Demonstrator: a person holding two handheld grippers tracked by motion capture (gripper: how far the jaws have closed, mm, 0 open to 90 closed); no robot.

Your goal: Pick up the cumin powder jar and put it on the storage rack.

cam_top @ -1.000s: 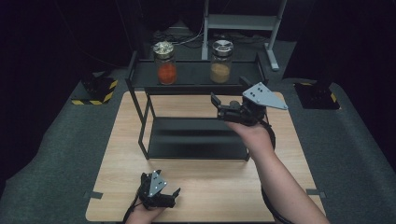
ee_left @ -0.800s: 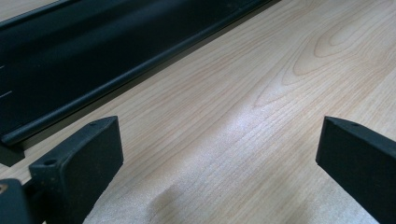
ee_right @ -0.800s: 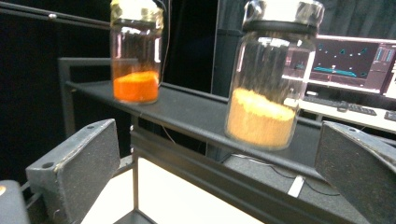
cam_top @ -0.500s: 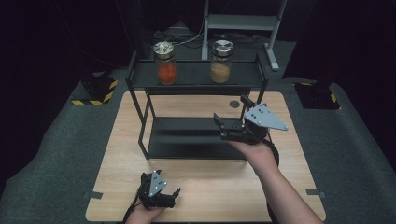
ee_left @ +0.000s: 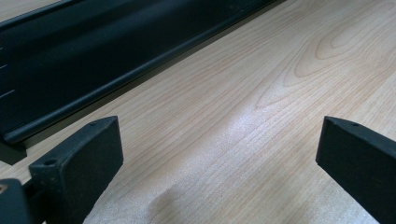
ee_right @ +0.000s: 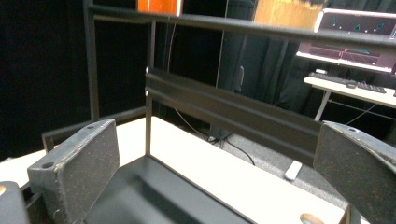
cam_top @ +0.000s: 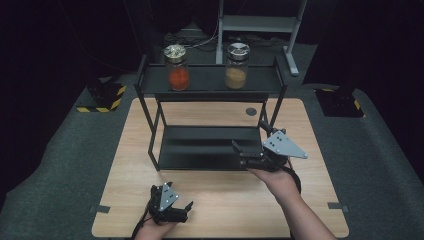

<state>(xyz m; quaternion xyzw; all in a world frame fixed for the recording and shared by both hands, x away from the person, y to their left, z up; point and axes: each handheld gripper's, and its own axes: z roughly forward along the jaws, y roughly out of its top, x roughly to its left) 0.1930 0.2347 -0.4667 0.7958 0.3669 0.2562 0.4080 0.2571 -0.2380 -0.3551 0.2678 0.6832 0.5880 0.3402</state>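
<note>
From where I sit, the work looks barely begun or between steps: both jars are on the top shelf of the black rack (cam_top: 210, 80) and neither tool holds anything. The orange-filled jar (cam_top: 176, 67) stands left of centre near the top of the high view, and the tan-filled jar (cam_top: 236, 65) just to its right, the two apart, each upright. My right tool (cam_top: 246, 150) hovers at the front right corner of the lower shelf (cam_top: 200, 145), jaws spread wide and empty; in the right gripper view it looks in under the top shelf, low over the lower one. My left tool (cam_top: 181, 210) sits near the bottom edge of the wooden surface (cam_top: 150, 115), also spread, with bare wood between its jaws in the left gripper view. I judge that reaching up to a jar is what remains.

The jars look like clear glass with metal lids, cylindrical, contents granular or powdery. The rack is matte black metal, thin square posts and flat trays with low lips. The surface is pale wood with visible grain. The jaw pads are rough, black, blocky.
</note>
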